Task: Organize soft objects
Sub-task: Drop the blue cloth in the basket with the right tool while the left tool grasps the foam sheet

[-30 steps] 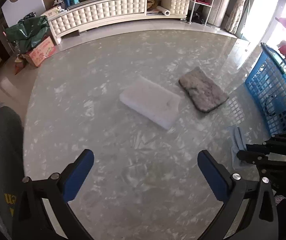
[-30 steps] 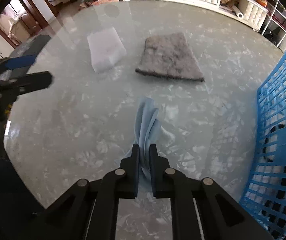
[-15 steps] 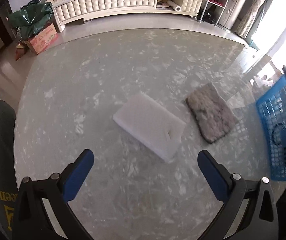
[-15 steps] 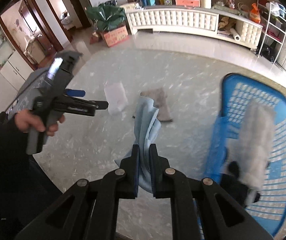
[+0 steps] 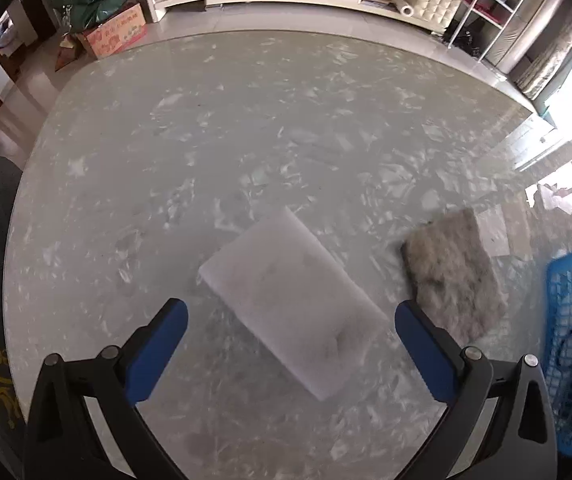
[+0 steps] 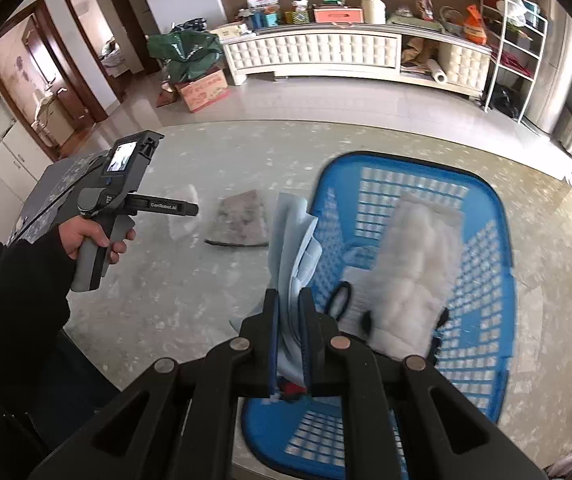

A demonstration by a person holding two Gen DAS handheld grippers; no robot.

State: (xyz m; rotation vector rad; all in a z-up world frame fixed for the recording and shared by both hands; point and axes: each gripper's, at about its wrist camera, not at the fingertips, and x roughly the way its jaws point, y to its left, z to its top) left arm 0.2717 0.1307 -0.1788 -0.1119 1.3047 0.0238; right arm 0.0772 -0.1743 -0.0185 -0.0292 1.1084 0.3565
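Right wrist view: my right gripper (image 6: 289,320) pinches a light blue folded cloth (image 6: 292,240) above the blue plastic basket (image 6: 486,216)'s near-left rim. My left gripper (image 5: 290,344) gapes wide, empty, over the white foam pad (image 5: 290,300). Released now, the cloth might drape over the rim.

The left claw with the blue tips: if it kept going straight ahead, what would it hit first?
Most likely the white foam pad, lying on the table between the open left claw tips. Depth is hard to judge in this view.
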